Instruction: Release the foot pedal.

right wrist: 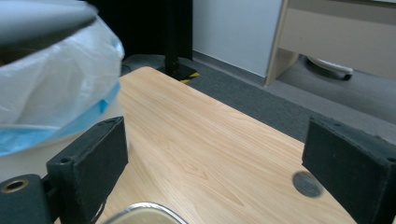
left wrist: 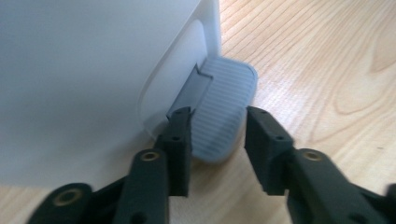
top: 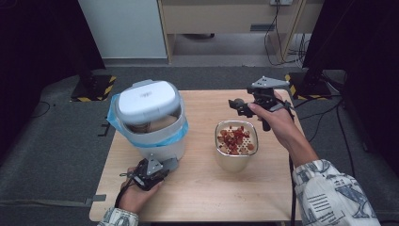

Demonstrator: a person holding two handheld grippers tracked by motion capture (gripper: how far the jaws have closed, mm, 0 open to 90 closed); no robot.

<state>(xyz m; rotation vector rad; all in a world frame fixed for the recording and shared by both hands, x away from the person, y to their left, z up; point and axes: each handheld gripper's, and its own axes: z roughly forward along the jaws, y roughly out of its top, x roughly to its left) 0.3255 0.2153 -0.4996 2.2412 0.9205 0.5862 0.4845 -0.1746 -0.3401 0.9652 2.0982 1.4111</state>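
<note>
Bench (top: pixel 197 188) is light wood, with a white pedal bin (top: pixel 149 120) on its left half, lid tipped up, blue-edged liner bag (top: pixel 113 117) spilling over the rim. Left tongs (left wrist: pixel 217 140) sit low at the bin's base, spread around the grey ribbed foot pedal (left wrist: pixel 224 107), not clamping it. Right tongs (top: pixel 240 107) hover wide apart above the far side of a steel container (top: pixel 236 141) holding reddish food scraps (top: pixel 237 139), just right of the bin.
</note>
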